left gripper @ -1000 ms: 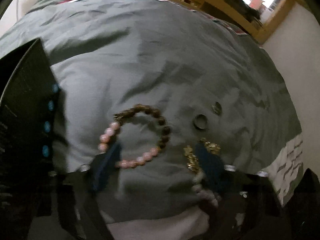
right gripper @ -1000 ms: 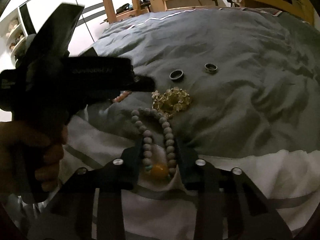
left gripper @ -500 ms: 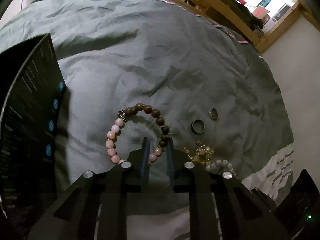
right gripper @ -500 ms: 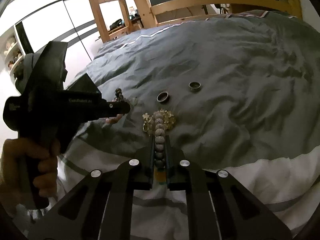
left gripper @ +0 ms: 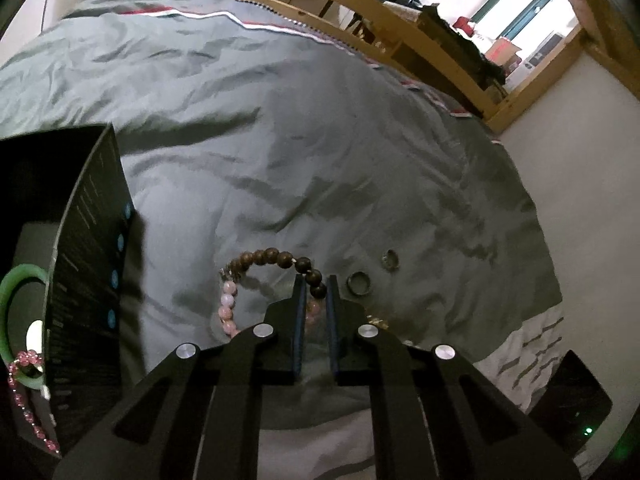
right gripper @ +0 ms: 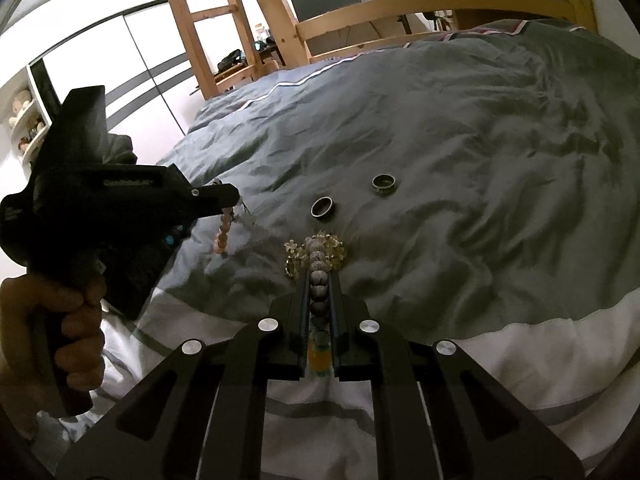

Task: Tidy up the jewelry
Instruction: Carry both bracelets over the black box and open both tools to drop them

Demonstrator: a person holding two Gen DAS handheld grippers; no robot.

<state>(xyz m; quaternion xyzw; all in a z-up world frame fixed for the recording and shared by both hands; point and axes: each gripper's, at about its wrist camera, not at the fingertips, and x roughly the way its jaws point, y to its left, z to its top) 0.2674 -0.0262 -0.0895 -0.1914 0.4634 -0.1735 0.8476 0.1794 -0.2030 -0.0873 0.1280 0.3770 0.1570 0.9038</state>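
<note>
My left gripper [left gripper: 315, 285] is shut on a brown and pink bead bracelet [left gripper: 256, 260] and lifts it off the grey duvet; it hangs from the left gripper in the right wrist view [right gripper: 225, 229]. My right gripper [right gripper: 319, 276] is shut on a grey speckled bead bracelet [right gripper: 318, 280] with an orange bead, held over a gold flower brooch [right gripper: 316, 250]. Two metal rings [right gripper: 322, 207] [right gripper: 383, 183] lie on the duvet beyond; they also show in the left wrist view [left gripper: 359, 282] [left gripper: 390, 260].
A black open box [left gripper: 86, 280] stands at the left, holding a green bangle [left gripper: 20, 328] and a pink bead chain [left gripper: 28, 400]. The wooden bed frame [right gripper: 400, 8] borders the far side. A black device [left gripper: 568, 400] lies at the lower right.
Both grippers closed from wide open: the left onto the brown and pink bracelet, the right onto the grey bead bracelet. Both have risen a little with their bracelets.
</note>
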